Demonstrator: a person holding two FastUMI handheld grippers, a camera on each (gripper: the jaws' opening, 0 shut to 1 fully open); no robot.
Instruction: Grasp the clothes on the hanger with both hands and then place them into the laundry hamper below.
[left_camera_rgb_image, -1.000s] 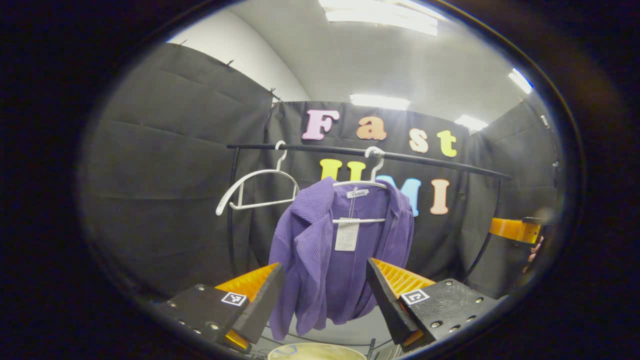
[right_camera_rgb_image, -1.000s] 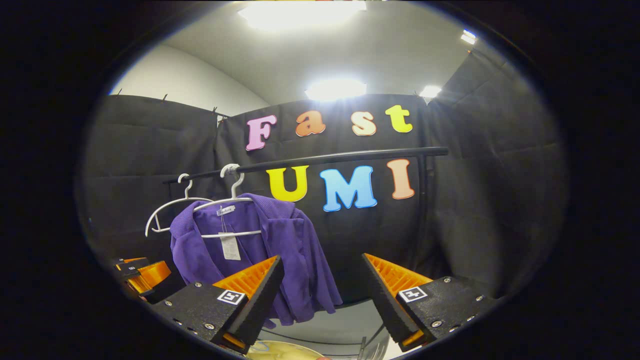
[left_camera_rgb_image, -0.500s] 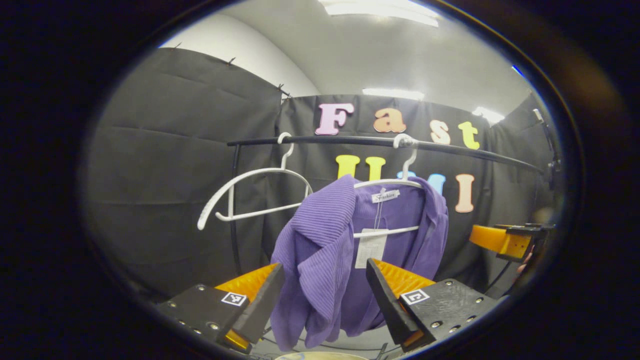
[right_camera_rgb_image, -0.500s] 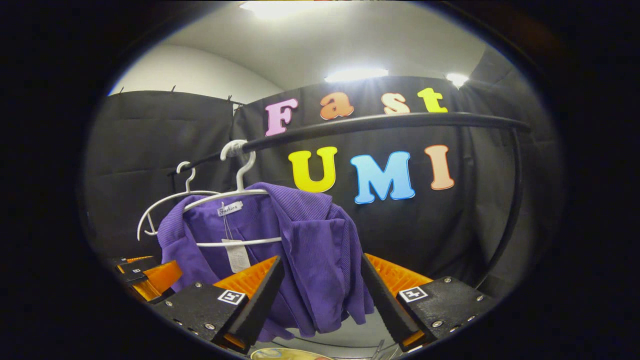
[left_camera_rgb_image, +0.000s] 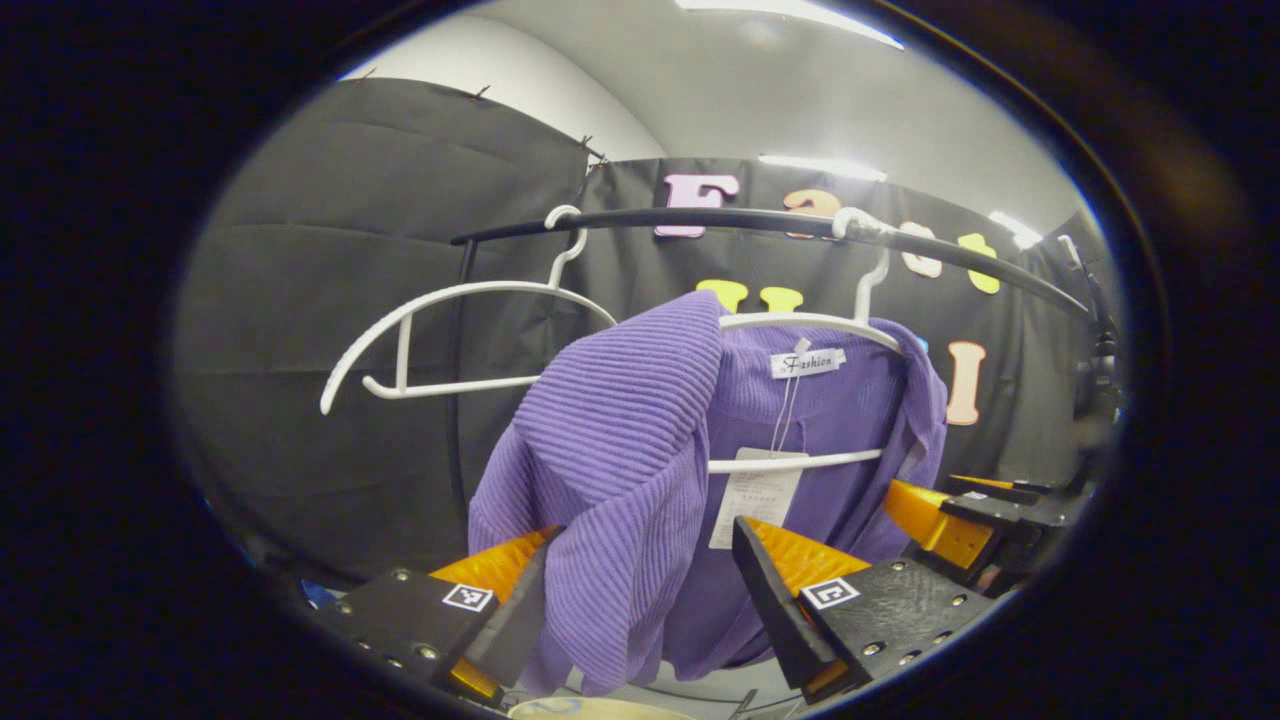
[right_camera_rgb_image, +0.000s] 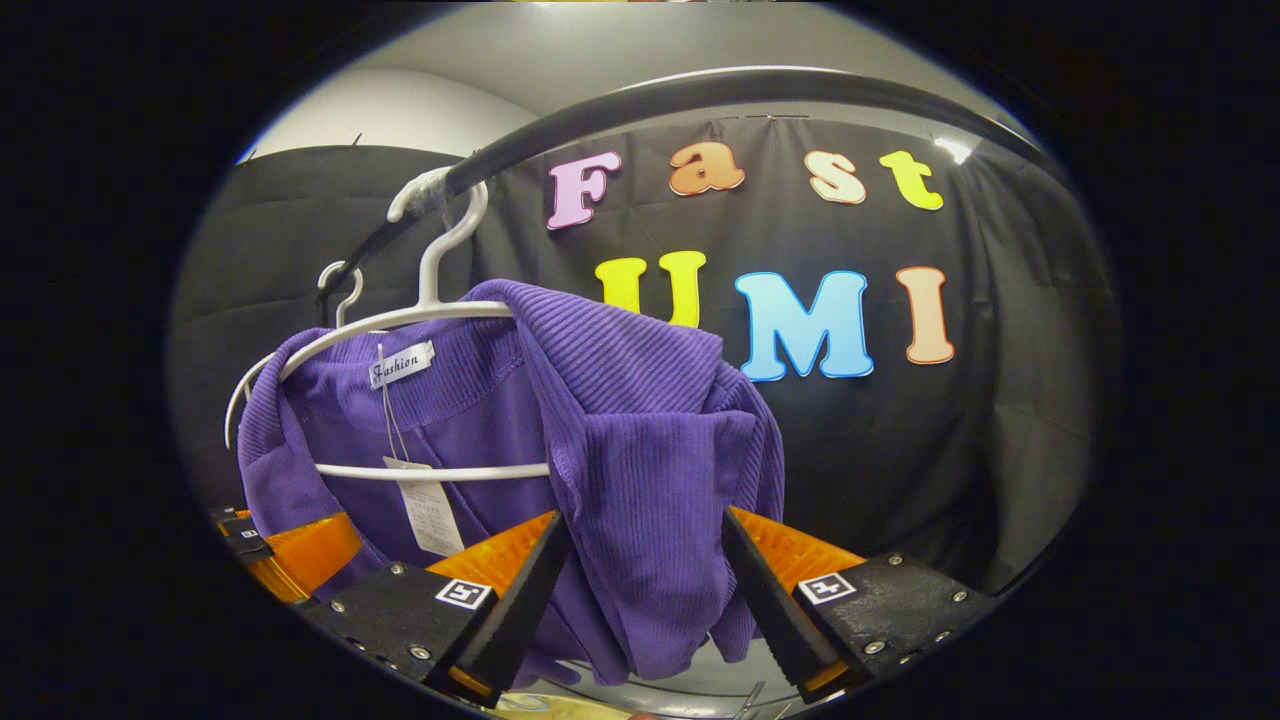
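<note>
Two wide-open grippers, left gripper (left_camera_rgb_image: 640, 600) and right gripper (right_camera_rgb_image: 640, 590), straddle ribbed purple knit jacket (left_camera_rgb_image: 610, 470) (right_camera_rgb_image: 640, 450) unclamped; white plastic hanger (left_camera_rgb_image: 810, 322) at 12 o'clock.

Ribbed purple knit cardigan (left_camera_rgb_image: 620, 450); plain white plastic hangers (left_camera_rgb_image: 440, 340); black metal rail (right_camera_rgb_image: 700, 95); white paper tag (right_camera_rgb_image: 425, 505).

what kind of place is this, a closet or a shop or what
Most likely a staged test booth, not a real closet. Black cloth walls surround a bare clothes rail holding two white hangers, one empty, one carrying a purple top with its tag still on.
</note>
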